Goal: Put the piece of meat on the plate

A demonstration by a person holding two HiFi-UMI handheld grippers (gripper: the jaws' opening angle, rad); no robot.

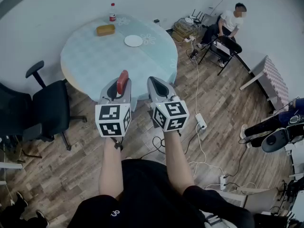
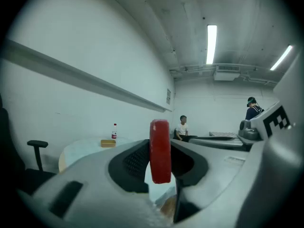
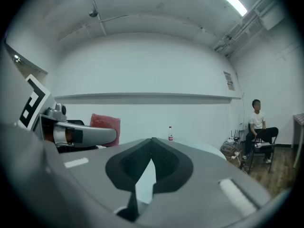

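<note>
My left gripper [image 1: 121, 83] is shut on a flat red piece of meat [image 1: 122, 81], which stands on edge between the jaws [image 2: 160, 151]. It hangs level just short of the near edge of the round pale table [image 1: 95, 56]. A white plate [image 1: 133, 41] lies on the far half of that table. My right gripper [image 1: 156, 84] is beside the left one, shut with nothing between its jaws [image 3: 152, 142]. From the right gripper view the meat [image 3: 105, 123] shows as a pinkish slab behind the left gripper.
A yellow-brown box [image 1: 105, 30] and a red-capped bottle [image 1: 112, 12] stand at the table's far side. Black office chairs [image 1: 45, 108] are left of the table. A seated person [image 1: 227, 25] is at the back right, with cables and a power strip [image 1: 201, 121] on the wooden floor.
</note>
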